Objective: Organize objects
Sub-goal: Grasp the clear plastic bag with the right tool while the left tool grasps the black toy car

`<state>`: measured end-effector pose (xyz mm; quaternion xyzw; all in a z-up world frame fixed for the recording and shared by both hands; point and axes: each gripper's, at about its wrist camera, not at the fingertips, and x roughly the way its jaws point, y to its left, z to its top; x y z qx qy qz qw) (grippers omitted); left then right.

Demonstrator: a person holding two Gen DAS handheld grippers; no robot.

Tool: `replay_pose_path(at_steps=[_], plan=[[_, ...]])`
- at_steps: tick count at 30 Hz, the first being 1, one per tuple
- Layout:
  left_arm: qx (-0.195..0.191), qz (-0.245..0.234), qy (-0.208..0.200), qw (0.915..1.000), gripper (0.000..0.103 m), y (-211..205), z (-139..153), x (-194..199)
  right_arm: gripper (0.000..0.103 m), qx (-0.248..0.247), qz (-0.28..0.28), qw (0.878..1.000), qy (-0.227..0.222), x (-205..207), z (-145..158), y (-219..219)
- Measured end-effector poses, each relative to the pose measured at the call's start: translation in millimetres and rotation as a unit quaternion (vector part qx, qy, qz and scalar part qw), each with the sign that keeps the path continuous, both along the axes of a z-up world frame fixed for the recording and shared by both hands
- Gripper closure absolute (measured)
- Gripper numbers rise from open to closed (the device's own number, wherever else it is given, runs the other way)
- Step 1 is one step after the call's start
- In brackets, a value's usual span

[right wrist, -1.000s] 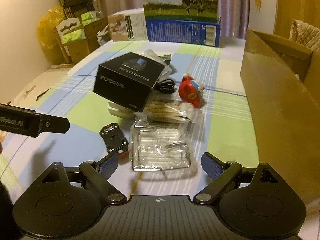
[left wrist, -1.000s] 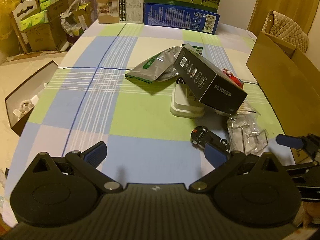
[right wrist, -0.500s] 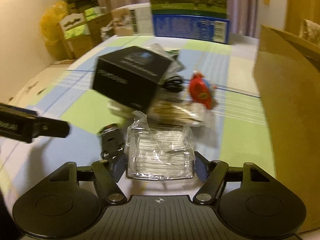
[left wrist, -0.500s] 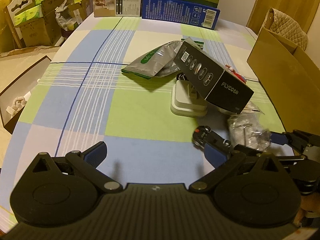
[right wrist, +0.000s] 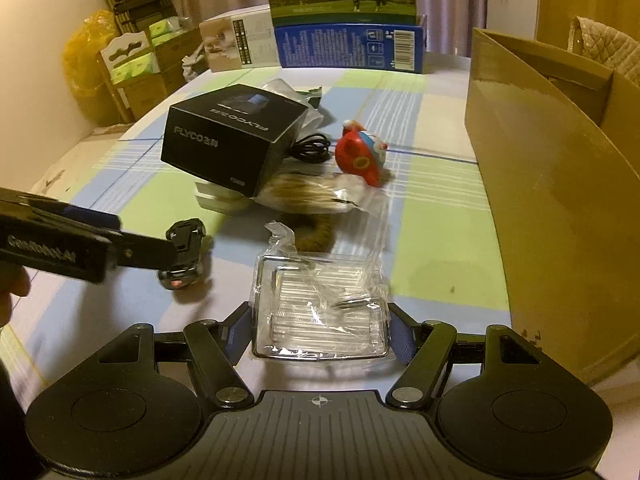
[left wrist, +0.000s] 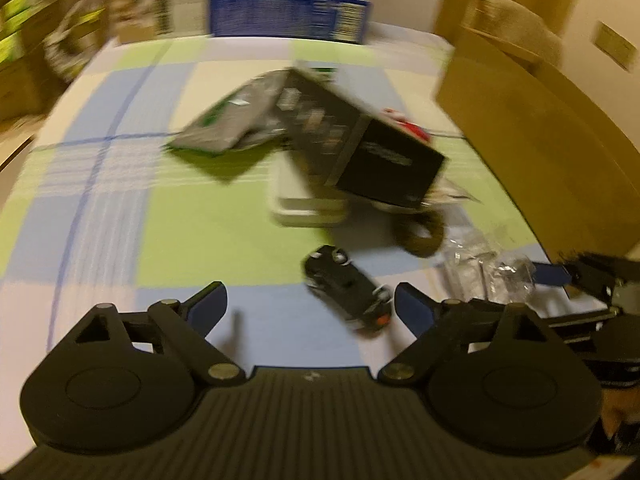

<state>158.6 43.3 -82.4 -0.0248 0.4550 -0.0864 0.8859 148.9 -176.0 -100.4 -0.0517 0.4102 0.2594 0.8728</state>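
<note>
Table (right wrist: 436, 240): checked cloth in blue, green and cream squares; carries a loose cluster of objects near its middle and right.

Right gripper (right wrist: 320, 334): jaws clamped on the wrapped wire rack (right wrist: 320, 304), one blue pad against each short side. The rack is a flat chrome wire tray in clear crinkled plastic, lying near the table's front edge just ahead of the gripper body.

Left gripper (left wrist: 310, 306): jaws apart and closing. The toy car (left wrist: 346, 286) sits between the fingertips, close to the right pad; whether that pad touches it cannot be told, as the left wrist view is blurred. The car is small, black, with a red spot at its near end, and rests on the cloth at an angle.

Black box (right wrist: 236, 136): marked FLYCO, tilted, propped on a white flat case (right wrist: 218, 200) beneath it.

Silver pouch (left wrist: 230, 120): flat foil bag with green print, behind and left of the black box.

Black cable (right wrist: 312, 148): coiled, just behind the black box.

Red toy (right wrist: 360, 156): round, red, white and blue, right of the cable.

Bag of brown sticks (right wrist: 308, 196): clear packet lying between the black box and the wire rack.

Brown ring (right wrist: 316, 236): dark loop partly under that packet.

Cardboard box (right wrist: 552, 184): large, open-topped, at the table's right edge.

Milk carton (right wrist: 344, 24) and a smaller white carton (right wrist: 240, 42): at the far end of the table.
</note>
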Motion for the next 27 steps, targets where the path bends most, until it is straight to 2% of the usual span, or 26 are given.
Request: replay_pose_path(at_steps=[3,6,8,10,15,19,20,24,27], plan=[[0.003,-0.015,0.003,0.9999,0.017,-8,-3,5,0.037,0.003,-0.003,1.000,0.000,0,0,-2],[-0.007,-0.007,0.008,0.9999,0.023,-10,-8,10,0.037,0.005,-0.005,1.000,-0.003,1,0,-4],[-0.003,-0.006,0.009,0.9999,0.034,-13,-11,11,0.037,0.006,-0.006,1.000,-0.003,1,-1,-4],[0.002,-0.005,0.011,0.9999,0.039,-16,-16,13,0.037,0.008,-0.006,1.000,-0.002,1,-1,-4],[0.014,0.001,0.009,0.9999,0.060,-19,-21,16,0.037,0.008,-0.008,1.000,-0.002,1,-1,-4],[0.023,0.000,0.009,0.9997,0.070,-21,-21,17,0.037,0.008,-0.007,1.000,-0.002,1,-1,-4],[0.025,-0.001,0.010,0.9996,0.076,-22,-21,17,0.037,0.008,-0.007,1.000,-0.002,1,-1,-4],[0.042,-0.013,0.013,0.9989,0.078,-27,-20,16,0.037,0.006,-0.007,1.000,-0.002,2,-1,-4],[0.041,-0.013,0.015,0.9990,0.078,-27,-20,13,0.037,0.004,-0.009,1.000,-0.001,2,-1,-4]])
